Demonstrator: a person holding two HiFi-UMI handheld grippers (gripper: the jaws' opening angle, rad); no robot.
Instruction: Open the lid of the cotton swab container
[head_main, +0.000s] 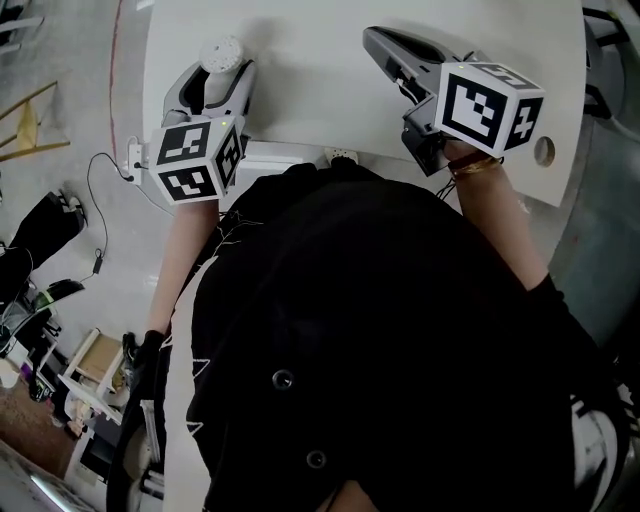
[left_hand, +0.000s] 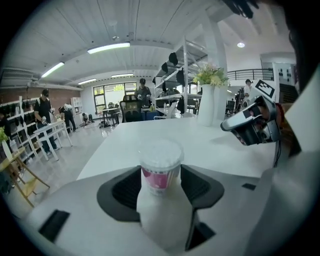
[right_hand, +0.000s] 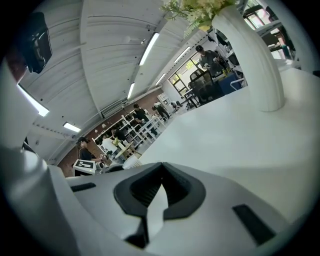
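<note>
The cotton swab container (left_hand: 160, 167) is a small clear tub with a pink label and a white round lid. It stands upright between the jaws of my left gripper (left_hand: 160, 186), which is shut on its body. From the head view its lid (head_main: 222, 51) shows at the tip of the left gripper (head_main: 221, 68), near the left edge of the white table (head_main: 300, 70). My right gripper (head_main: 384, 42) hovers over the table to the right, shut with nothing between its fingers (right_hand: 150, 192). It also shows in the left gripper view as the right gripper (left_hand: 250, 124).
A tall white vase (left_hand: 206, 106) with flowers stands further back on the table, and appears as the vase (right_hand: 250, 60) in the right gripper view. A power strip (head_main: 340, 156) lies at the table's near edge. Shelves, chairs and people are beyond the table.
</note>
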